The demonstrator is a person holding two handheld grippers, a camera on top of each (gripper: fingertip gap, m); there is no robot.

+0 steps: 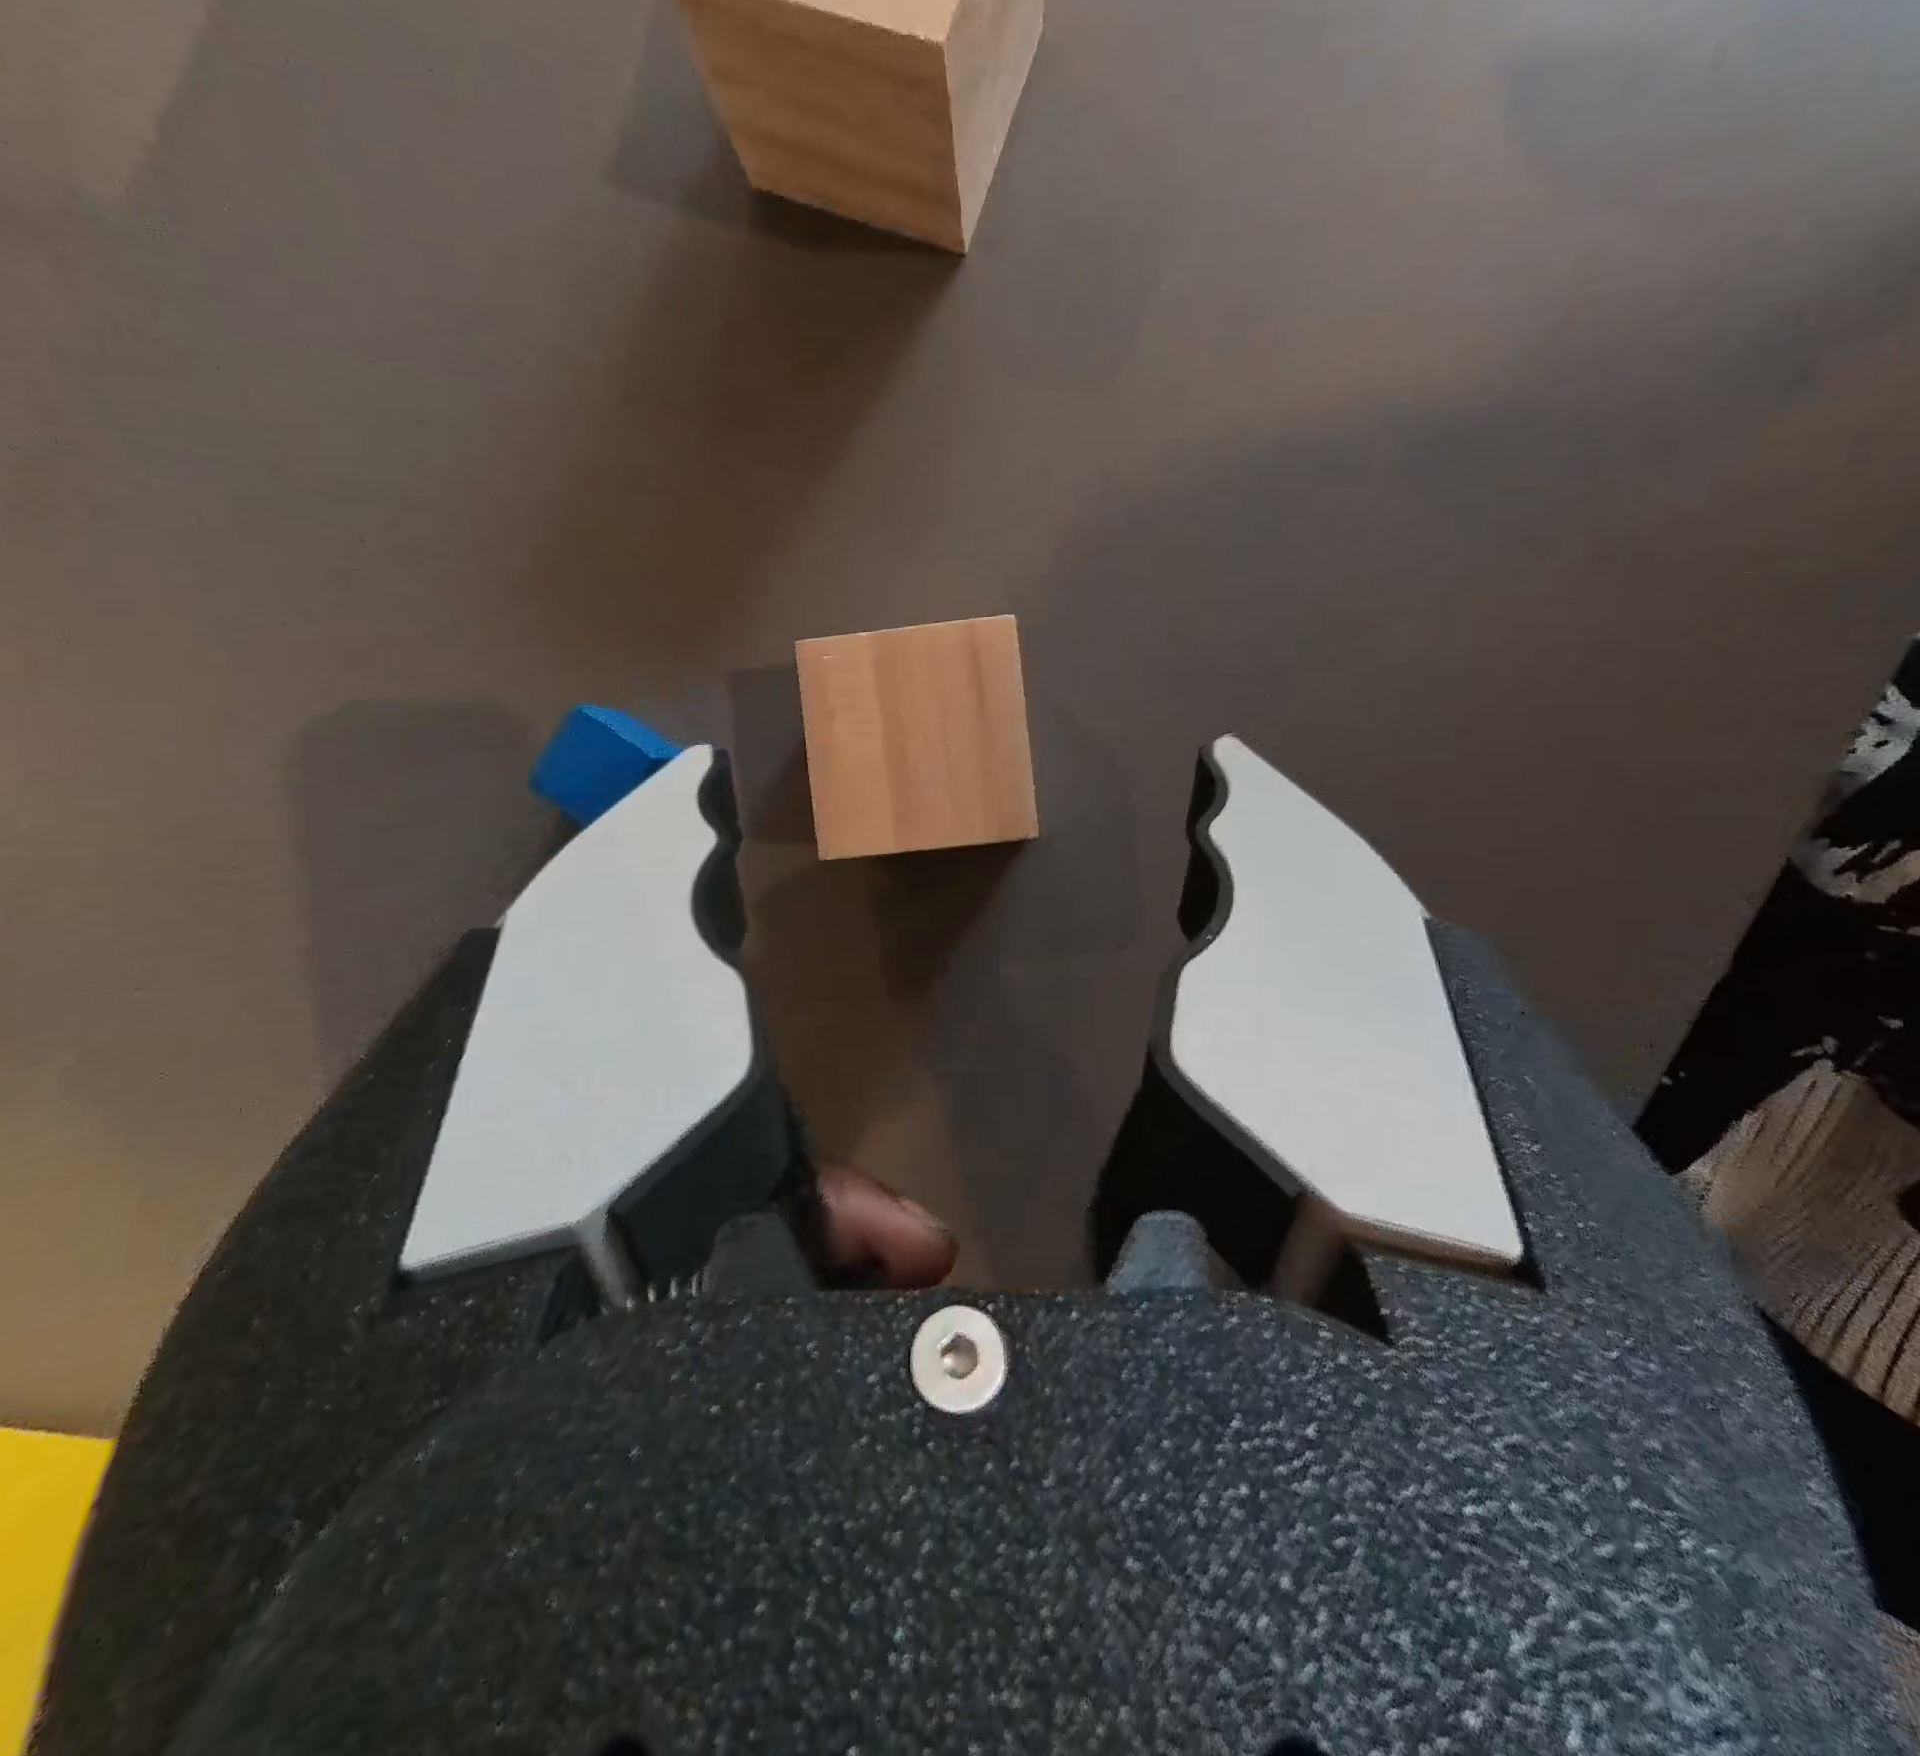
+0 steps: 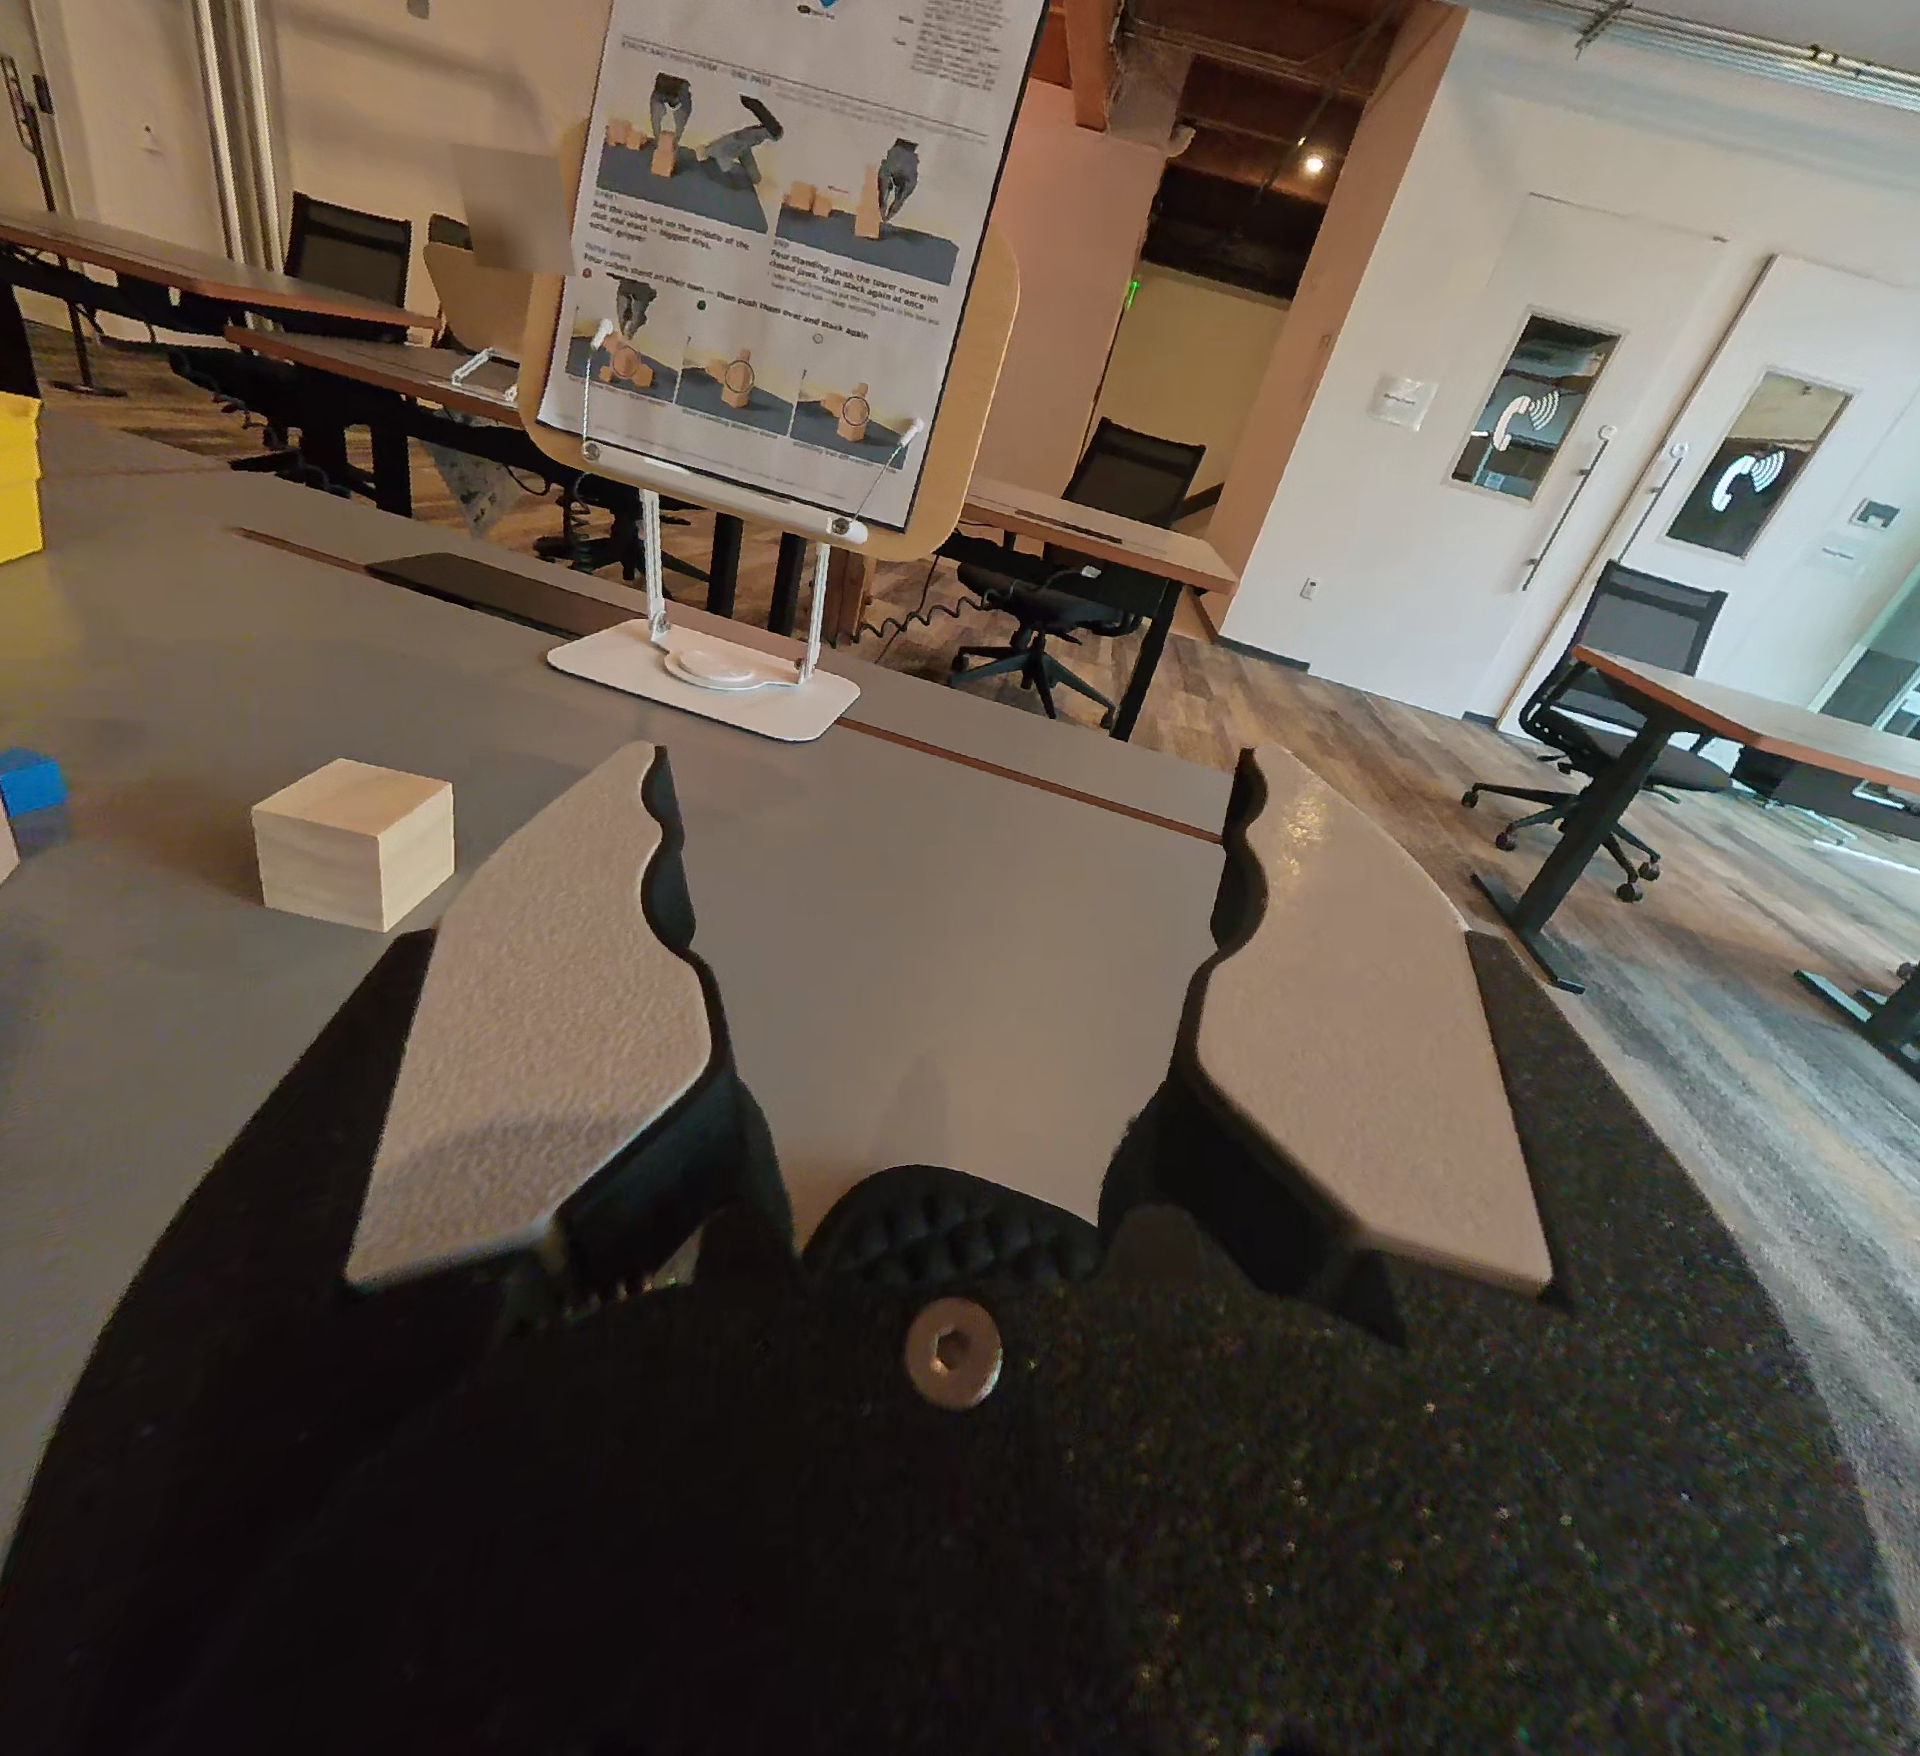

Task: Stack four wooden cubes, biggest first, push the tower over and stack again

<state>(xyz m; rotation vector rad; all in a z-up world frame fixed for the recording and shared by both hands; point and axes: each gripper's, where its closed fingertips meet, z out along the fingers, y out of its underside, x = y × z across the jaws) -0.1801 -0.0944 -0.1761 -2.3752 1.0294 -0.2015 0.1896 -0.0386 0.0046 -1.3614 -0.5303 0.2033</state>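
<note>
The left wrist camera is looking steeply down past the left tongs (image 1: pixel 966 792) onto the counter (image 1: pixel 1455 459), sitting close above a small cube (image 1: pixel 914 735), with a big cube (image 1: pixel 862 23) farther ahead. The right wrist camera is facing nearly level across the counter (image 2: pixel 935 979), past the right tongs (image 2: pixel 951 802), toward a sheet stand (image 2: pixel 790 189) and the room behind. Both views are taking in the same counter, probably the big cube (image 2: pixel 358 844), and something blue (image 1: pixel 597 761) (image 2: pixel 26 787).
</note>
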